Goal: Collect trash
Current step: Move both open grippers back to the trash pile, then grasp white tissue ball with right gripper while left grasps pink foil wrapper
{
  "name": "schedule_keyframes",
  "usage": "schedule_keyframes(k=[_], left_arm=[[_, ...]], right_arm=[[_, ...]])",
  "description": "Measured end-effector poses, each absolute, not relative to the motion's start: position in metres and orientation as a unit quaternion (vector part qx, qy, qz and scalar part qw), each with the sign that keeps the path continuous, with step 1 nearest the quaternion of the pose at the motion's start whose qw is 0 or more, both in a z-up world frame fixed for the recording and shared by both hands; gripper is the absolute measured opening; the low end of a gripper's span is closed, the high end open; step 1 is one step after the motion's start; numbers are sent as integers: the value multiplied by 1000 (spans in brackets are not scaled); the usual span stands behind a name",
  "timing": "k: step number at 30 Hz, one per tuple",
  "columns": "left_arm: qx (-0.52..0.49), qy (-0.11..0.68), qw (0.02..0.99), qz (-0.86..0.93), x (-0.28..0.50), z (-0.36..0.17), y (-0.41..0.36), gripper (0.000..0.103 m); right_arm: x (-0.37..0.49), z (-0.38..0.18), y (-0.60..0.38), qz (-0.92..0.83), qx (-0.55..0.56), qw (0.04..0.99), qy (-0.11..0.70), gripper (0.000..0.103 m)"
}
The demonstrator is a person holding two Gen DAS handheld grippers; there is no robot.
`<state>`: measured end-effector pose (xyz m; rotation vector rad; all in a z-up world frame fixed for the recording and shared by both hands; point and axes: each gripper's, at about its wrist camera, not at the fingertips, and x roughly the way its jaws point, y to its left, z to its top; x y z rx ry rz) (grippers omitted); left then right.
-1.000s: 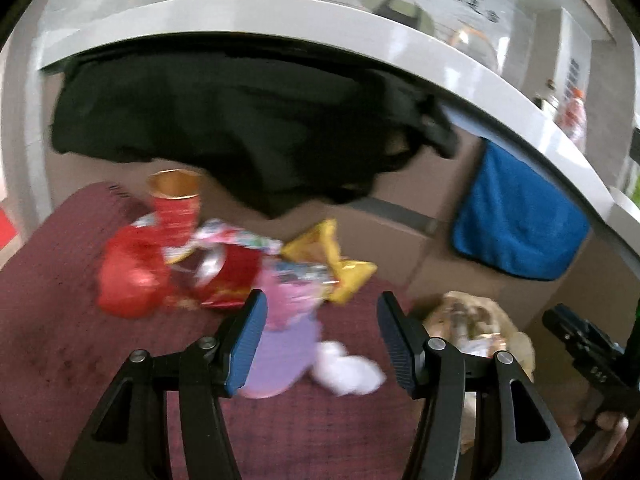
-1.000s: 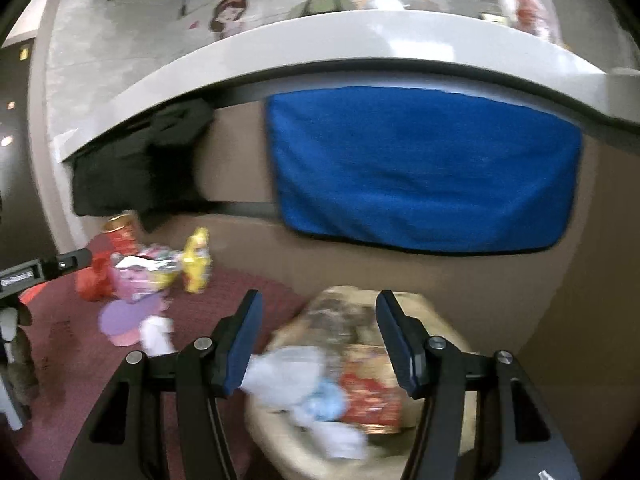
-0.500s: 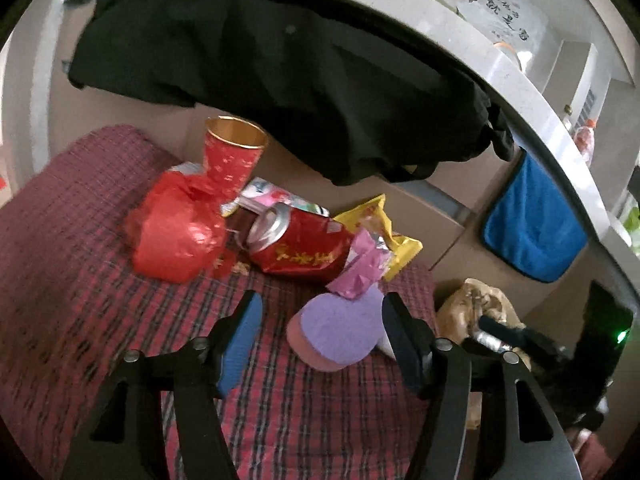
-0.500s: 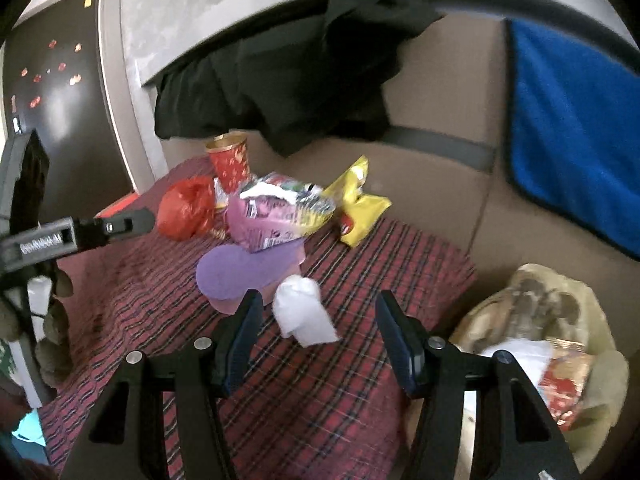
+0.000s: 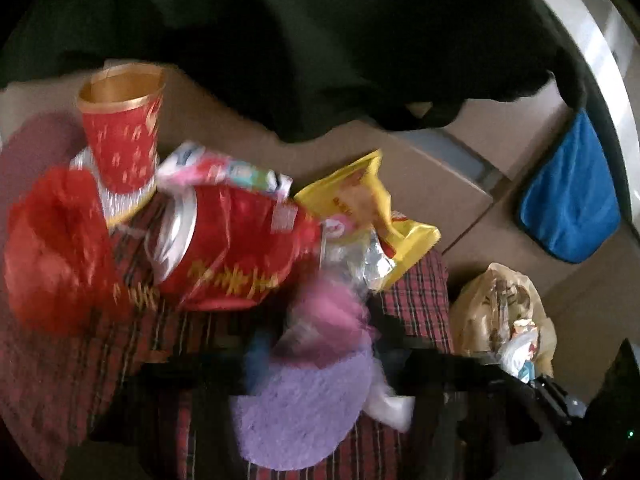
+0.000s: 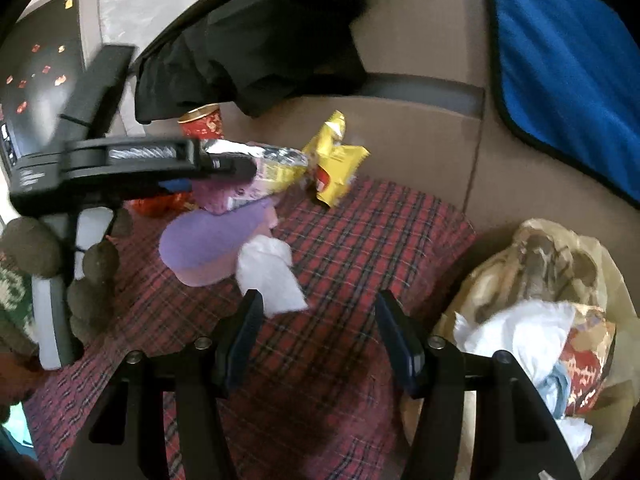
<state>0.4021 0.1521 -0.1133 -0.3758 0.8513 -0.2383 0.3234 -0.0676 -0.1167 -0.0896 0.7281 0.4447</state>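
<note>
Trash lies on a red plaid cloth (image 6: 360, 240): a red can (image 5: 236, 248), a red paper cup (image 5: 120, 136), a red plastic bag (image 5: 52, 256), a yellow snack bag (image 5: 360, 200), a pink wrapper (image 5: 328, 316), a purple disc (image 5: 304, 408) and a white tissue (image 6: 272, 272). My left gripper (image 5: 320, 356) is blurred and dark, with its jaws either side of the pink wrapper; it also shows in the right wrist view (image 6: 224, 168). My right gripper (image 6: 320, 340) is open and empty, just short of the tissue.
A beige trash bag (image 6: 552, 280) holding paper and wrappers sits to the right of the cloth. A black garment (image 5: 320, 40) and a blue towel (image 6: 568, 64) hang over the sofa back behind.
My left gripper has pushed forward and down into the pile, to the pink wrapper. My right gripper has swung left from the trash bag toward the tissue.
</note>
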Motion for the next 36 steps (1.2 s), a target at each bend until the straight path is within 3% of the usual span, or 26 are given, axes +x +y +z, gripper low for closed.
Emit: schedule_keyframes(k=[2,13,25,28,30,36], left_arm=[[-187,391,894,-111,390,-110,162,23],[-181,305,934,-33,275,-77,234,23],[-197,336,919,-53,231,-106,247,23],[-201,344,915,-58,226,-113,248,23],[-205,347,913,-56,223,-115,250,23],[-196,348,916,-40,218,-117,251,23]], right_arm=[[323,-116,-72,214,-41,910,354,56],[329,-110,-28,266,-81,898,340,56],[370,-128,13,242,-127,882,383,55],[370,-134,13,248,-125,873,401,47],[368,-136,15,246,-127,871,406,18],[340,-116,9,253,-87,882,388,16]])
